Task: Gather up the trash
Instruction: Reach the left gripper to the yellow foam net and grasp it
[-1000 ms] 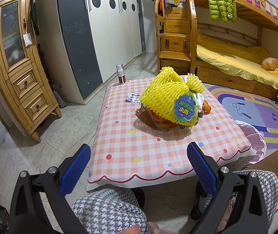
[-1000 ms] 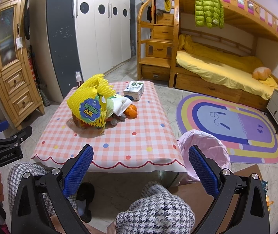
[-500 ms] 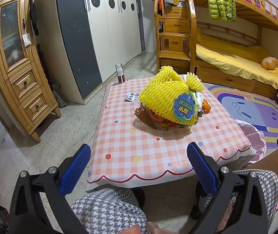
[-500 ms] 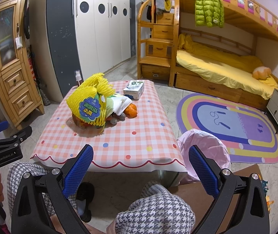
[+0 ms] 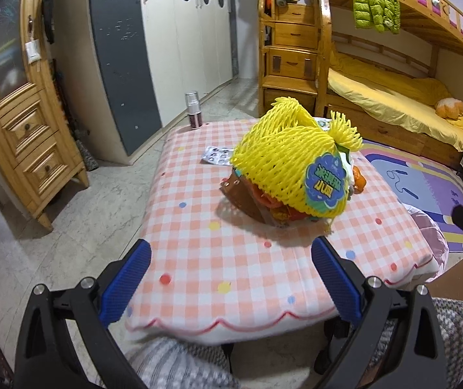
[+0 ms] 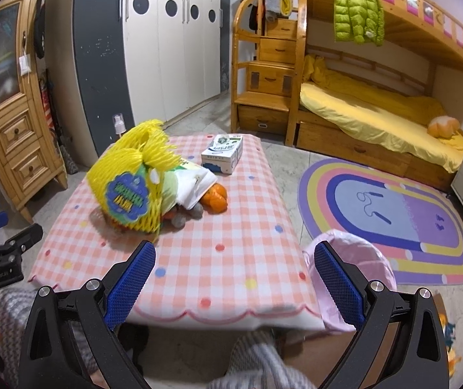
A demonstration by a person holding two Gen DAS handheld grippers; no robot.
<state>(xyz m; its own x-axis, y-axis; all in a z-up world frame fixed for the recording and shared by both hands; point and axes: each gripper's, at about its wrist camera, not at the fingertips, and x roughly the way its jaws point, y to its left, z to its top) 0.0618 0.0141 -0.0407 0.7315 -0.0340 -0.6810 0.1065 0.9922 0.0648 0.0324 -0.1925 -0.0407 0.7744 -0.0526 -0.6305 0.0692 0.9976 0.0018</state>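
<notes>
Yellow foam net is heaped on table, long axis 10–4 o'clock; left gripper & right gripper are held wide apart, empty.

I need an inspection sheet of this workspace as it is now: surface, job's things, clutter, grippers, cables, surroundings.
Surface: low table under a pink checked cloth with coloured dots.
Job's things: yellow foam net heaped over wrappers and orange peel mid-table; bin with pink liner on the floor at the table's right corner.
Clutter: small carton, blister pack, spray bottle along the far part.
Grippers: left gripper open, empty; right gripper open, empty.
Cables: nothing seen.
Surroundings: bunk bed, wardrobe, rug.
</notes>
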